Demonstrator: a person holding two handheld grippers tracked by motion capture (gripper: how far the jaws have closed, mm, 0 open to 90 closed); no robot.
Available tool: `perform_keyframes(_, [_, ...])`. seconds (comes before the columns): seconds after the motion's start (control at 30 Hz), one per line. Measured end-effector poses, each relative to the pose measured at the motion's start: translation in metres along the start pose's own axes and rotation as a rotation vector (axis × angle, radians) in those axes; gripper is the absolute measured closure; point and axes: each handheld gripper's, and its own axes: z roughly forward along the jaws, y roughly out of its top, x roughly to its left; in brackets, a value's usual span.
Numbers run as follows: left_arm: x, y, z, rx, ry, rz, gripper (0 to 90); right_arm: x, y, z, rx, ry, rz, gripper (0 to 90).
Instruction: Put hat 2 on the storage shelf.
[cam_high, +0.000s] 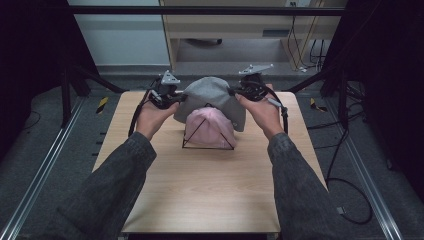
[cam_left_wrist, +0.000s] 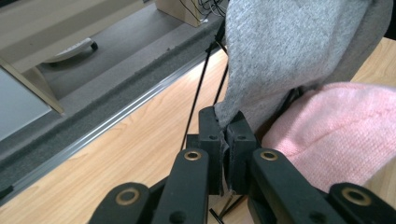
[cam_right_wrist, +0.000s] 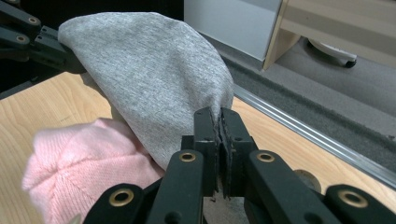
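Together, both claws pinch the edge of a grey hat above a wooden table.

Closed tight, the left gripper (cam_left_wrist: 223, 140) clamps the hem of the grey hat (cam_left_wrist: 289, 51), and the right gripper (cam_right_wrist: 218, 135) bites the opposite hem the same way, so the hat hangs stretched between them. Just below and in front of it sits a pink knit hat (cam_high: 210, 127), draped over a thin black wire stand (cam_high: 207, 146) near the far middle of the table (cam_high: 210, 195). Each hand (cam_high: 152, 114) grips its tool from behind, sleeves reaching in from the near edge.
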Motion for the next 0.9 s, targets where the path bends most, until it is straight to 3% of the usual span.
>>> perform_keyframes(0.9, [-0.003, -0.028, 0.012, 0.046, 0.001, -0.014, 86.7, 0.009, -0.027, 0.022, 0.049, 0.024, 0.022, 87.0])
